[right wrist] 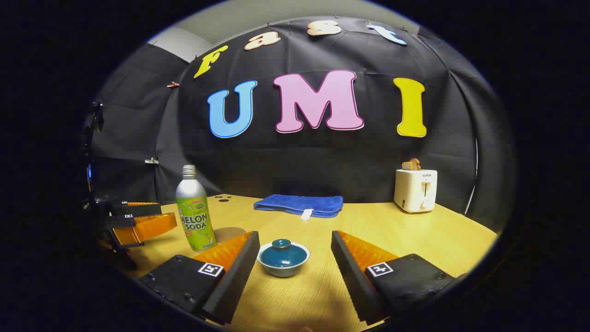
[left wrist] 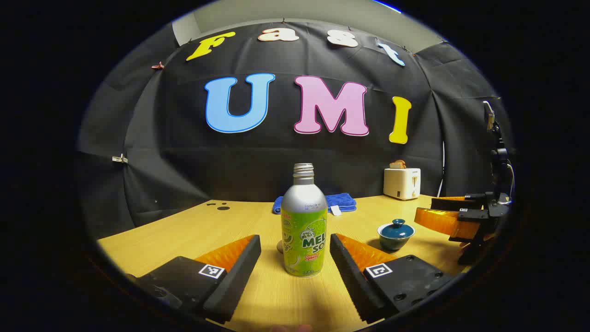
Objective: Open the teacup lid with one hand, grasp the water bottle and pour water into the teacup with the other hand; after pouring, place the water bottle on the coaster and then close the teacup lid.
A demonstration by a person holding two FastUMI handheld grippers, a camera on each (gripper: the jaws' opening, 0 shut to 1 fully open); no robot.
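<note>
A silver water bottle (left wrist: 304, 226) with a green label stands upright and uncapped on the wooden table (left wrist: 175, 230). My left gripper (left wrist: 295, 240) is open, its fingertips on either side of the bottle's lower half without touching it. The small blue teacup (right wrist: 282, 260) sits with its lid (right wrist: 282, 249) on, in the gap of my open right gripper (right wrist: 295, 236), free of both fingers. A round coaster (right wrist: 229, 234) lies just right of the bottle (right wrist: 195, 212). In the left gripper view the teacup (left wrist: 395, 234) sits to the right, near the right gripper (left wrist: 454, 214).
A folded blue towel (right wrist: 299, 204) lies at the back of the table, and a white toaster (right wrist: 415, 189) with bread in it stands at the back right. The left gripper (right wrist: 143, 219) hovers at the table's left side. The towel (left wrist: 318, 203) is behind the bottle.
</note>
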